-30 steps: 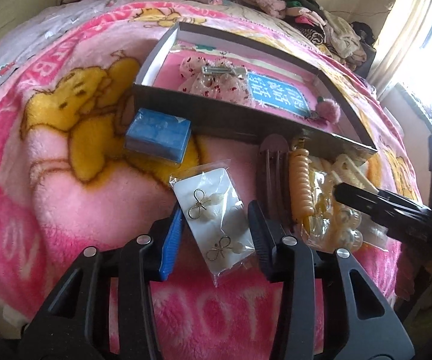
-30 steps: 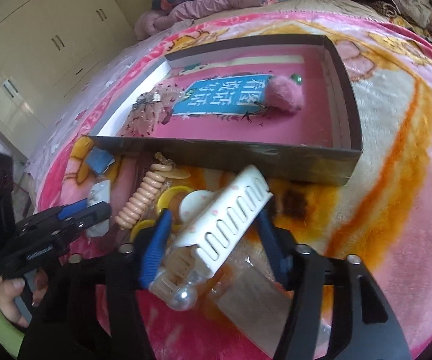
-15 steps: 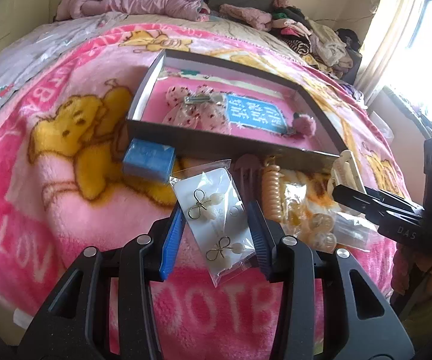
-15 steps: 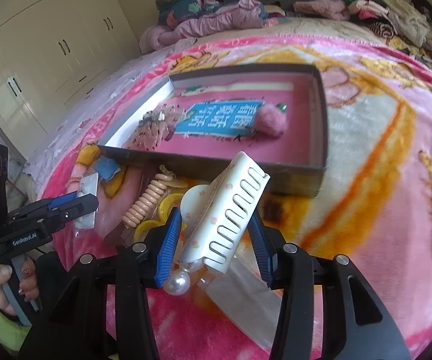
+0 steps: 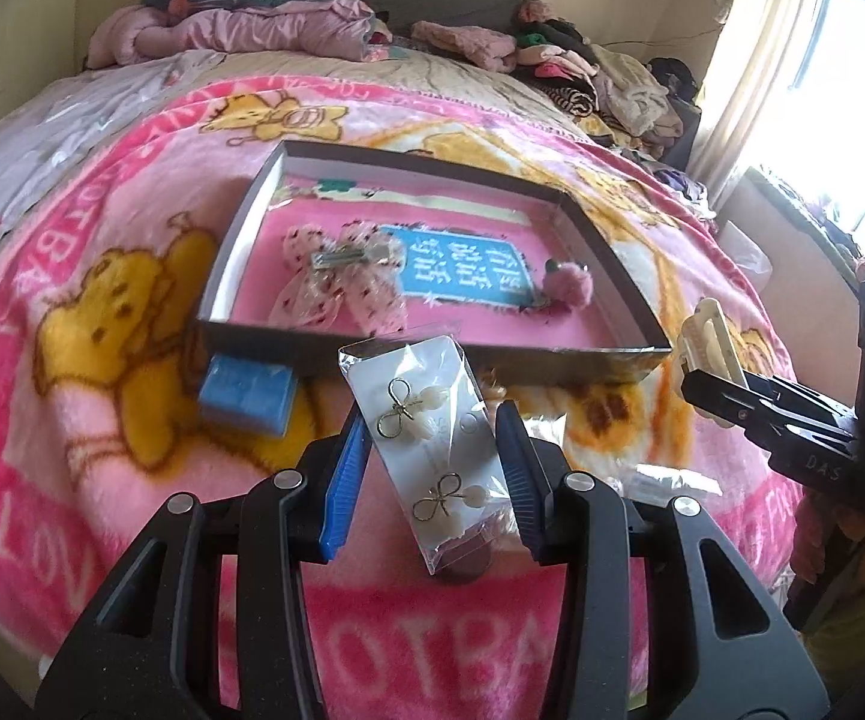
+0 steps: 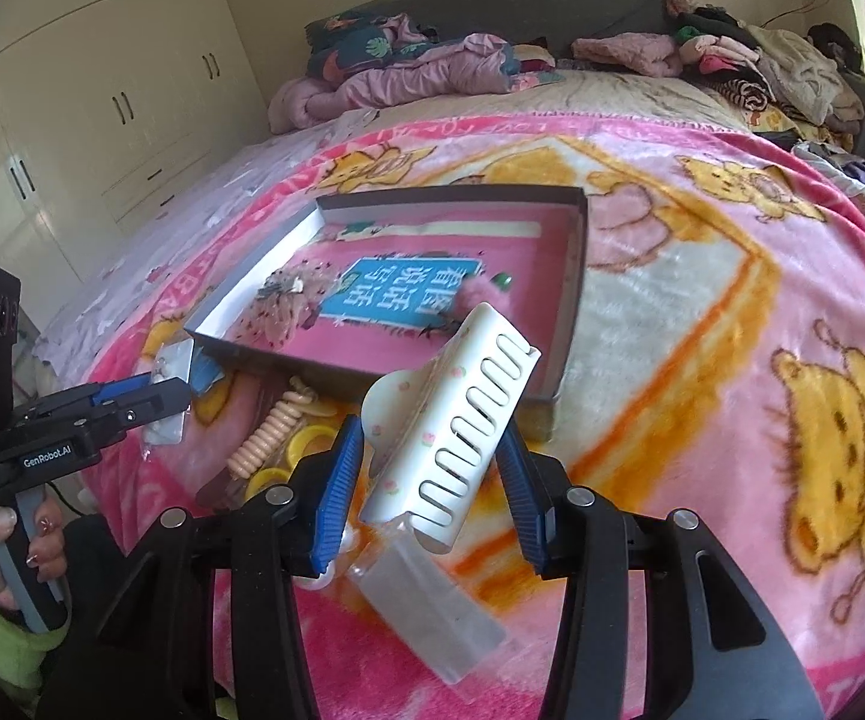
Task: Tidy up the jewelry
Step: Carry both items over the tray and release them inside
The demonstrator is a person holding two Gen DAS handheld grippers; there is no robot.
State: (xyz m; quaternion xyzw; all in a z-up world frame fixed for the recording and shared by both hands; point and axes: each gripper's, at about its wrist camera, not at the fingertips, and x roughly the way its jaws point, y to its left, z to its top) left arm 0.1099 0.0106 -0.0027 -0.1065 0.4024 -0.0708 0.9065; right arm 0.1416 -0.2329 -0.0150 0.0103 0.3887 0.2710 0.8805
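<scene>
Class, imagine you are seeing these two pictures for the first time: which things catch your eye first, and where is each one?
First, the earring packet pinched in the left gripper, lifted in front of the shallow box. Then the white hair claw clamped in the right gripper, also near the box. Under everything spreads a loud pink bear-print blanket.

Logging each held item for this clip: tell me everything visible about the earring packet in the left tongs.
The earring packet is a clear crinkly plastic sleeve over a white card carrying two gold-coloured bow earrings with pale beads. It is tilted, top leaning left, lifted off the pink blanket in front of the box. The left tongs pinch its sides between blue pads; nothing else visibly touches it.
</scene>
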